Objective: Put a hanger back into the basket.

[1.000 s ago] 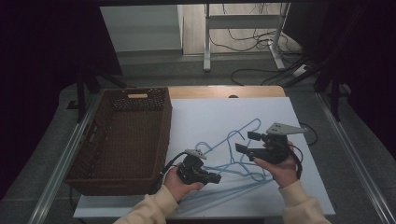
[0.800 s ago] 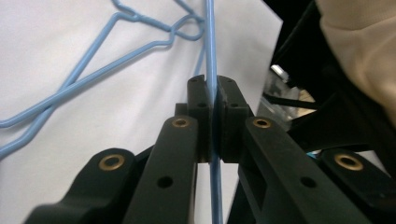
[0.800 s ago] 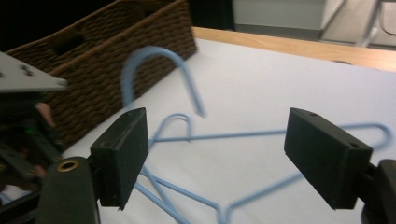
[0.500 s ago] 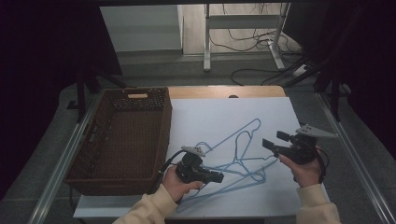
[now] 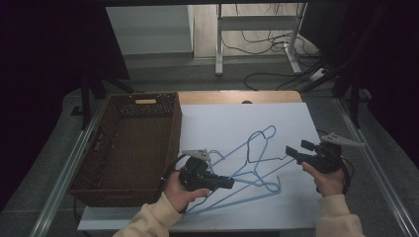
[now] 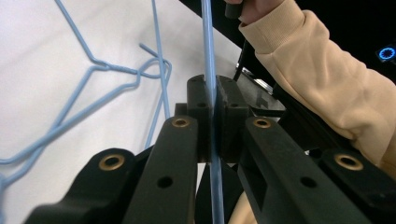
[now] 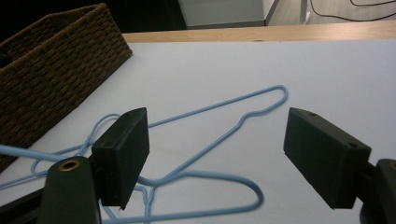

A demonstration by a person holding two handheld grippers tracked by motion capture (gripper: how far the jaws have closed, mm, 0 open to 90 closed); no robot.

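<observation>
Beside the wicker basket (image 5: 128, 148), blue wire hangers (image 5: 257, 163) lie tangled on the white table (image 5: 296, 123). Our left gripper (image 6: 212, 112) pinches one hanger wire; our right gripper (image 7: 217, 154) hovers wide open. We seem to be mid-lift; next we free that hanger and carry it basketward.

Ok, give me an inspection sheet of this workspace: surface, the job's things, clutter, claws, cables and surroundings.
Surface: white sheet over a wooden table.
Job's things: blue wire hangers lying tangled on the sheet; wicker basket at the left, nothing seen inside.
Clutter: nothing seen.
Claws: left claw shut on a hanger wire; right claw open, nothing between its jaws, above the hangers.
Cables: a cable trails from each claw; loose floor cables beyond the table.
Surroundings: dark curtains at both sides, metal stand legs behind.
</observation>
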